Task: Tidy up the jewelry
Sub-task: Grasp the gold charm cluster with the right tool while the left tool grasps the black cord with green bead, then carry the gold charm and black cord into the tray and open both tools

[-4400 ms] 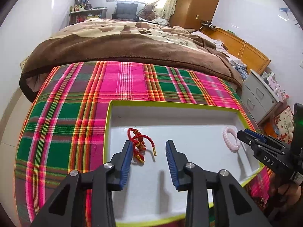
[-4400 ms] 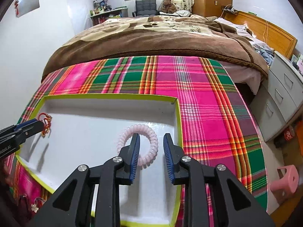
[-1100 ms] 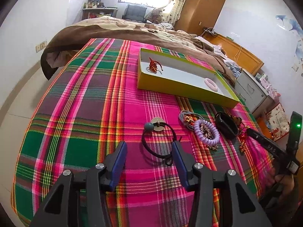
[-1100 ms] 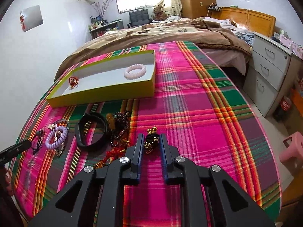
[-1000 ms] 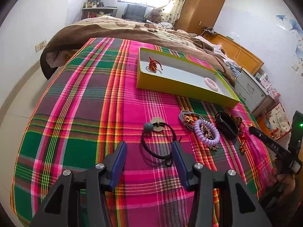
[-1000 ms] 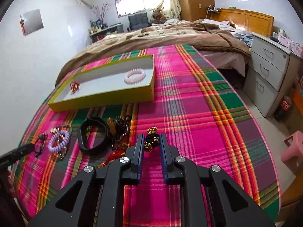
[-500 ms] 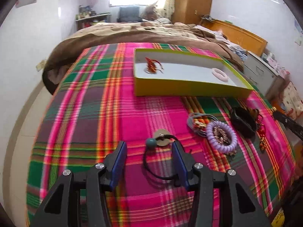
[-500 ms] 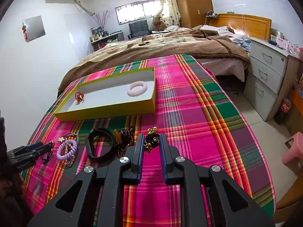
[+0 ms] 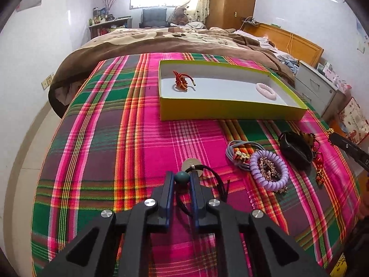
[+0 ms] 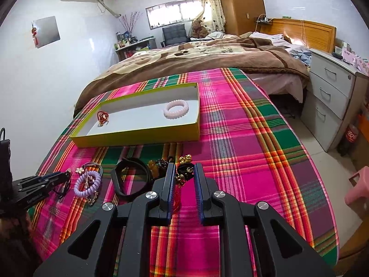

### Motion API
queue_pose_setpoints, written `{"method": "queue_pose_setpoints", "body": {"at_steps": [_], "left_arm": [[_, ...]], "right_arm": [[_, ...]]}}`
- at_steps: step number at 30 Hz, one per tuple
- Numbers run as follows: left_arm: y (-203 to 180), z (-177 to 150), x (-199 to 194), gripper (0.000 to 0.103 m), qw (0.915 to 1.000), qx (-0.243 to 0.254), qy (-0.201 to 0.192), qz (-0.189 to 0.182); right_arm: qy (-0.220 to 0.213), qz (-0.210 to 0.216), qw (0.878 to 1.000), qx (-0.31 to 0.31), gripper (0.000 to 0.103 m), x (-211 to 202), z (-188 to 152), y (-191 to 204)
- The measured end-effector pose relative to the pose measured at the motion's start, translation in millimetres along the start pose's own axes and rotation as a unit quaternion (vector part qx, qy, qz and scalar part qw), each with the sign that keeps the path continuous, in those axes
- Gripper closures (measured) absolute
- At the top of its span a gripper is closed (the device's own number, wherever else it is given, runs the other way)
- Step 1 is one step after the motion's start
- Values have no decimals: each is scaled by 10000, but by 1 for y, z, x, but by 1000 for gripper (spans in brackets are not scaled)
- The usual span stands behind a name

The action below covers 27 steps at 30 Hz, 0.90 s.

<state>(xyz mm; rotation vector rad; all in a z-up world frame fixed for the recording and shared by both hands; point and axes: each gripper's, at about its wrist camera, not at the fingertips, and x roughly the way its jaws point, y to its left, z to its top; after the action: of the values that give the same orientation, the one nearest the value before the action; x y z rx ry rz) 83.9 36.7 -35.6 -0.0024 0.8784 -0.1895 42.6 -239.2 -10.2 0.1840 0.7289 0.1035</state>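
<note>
My left gripper point(image 9: 181, 175) is low over the plaid cloth, its jaws closing on the teal bead point(image 9: 181, 178) of a black cord necklace point(image 9: 216, 176); both pads touch the bead. The same gripper point(image 10: 65, 176) appears at the left of the right wrist view. My right gripper point(image 10: 183, 170) is shut on a black and gold charm bracelet point(image 10: 184, 173), and its tip point(image 9: 332, 136) enters the left wrist view from the right. Beyond lies a yellow-green tray point(image 9: 230, 111) point(image 10: 138, 139) holding a red knotted bracelet point(image 9: 182, 82) point(image 10: 102, 116) and a pink bead bracelet point(image 9: 266, 91) point(image 10: 176, 108).
On the cloth between the grippers lie a purple spiral hair tie point(image 9: 268, 173), grey cords point(image 9: 237, 152), a black band point(image 9: 295, 150) and a silver disc point(image 9: 192, 165). A brown blanket point(image 10: 207, 64) covers the bed behind. Grey drawers point(image 10: 332, 97) and a pink stool point(image 10: 358, 187) stand right.
My left jaws, wide around the black cord half a second ago, have come together on its teal bead. My right gripper keeps its hold on the charm bracelet.
</note>
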Motion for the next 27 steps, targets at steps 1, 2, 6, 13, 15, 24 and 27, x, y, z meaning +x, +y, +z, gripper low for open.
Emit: {"method": "queue_pose_setpoints", "body": {"at_steps": [1,2,6,13,15,24,27], "left_arm": [[-1,0,0,90,10000,26,-2,15],[1,0,-1,90,10000,32,-20,14],[3,1,-4,90,9999,-35,-107,1],[1,8,-19,90,9995,-77,-292,-65],[0,13,-24,90,9993,-101,-342,-119],[-6,45,-30,90,9979,-183,-514,-346],[-7,61,-25,90,9976,-187,-531,-393]], "right_arm": [[5,3,10000,-3,87,0,0,0],[8,4,10000,-4,87,1,0,0],[5,8,10000,-9,87,1,1,0],[-40,55,10000,-44,87,0,4,4],[-60,72,9999,-58,87,-2,6,6],[-147,245,9994,-186,87,-2,32,23],[-162,291,9990,-298,87,4,45,31]]}}
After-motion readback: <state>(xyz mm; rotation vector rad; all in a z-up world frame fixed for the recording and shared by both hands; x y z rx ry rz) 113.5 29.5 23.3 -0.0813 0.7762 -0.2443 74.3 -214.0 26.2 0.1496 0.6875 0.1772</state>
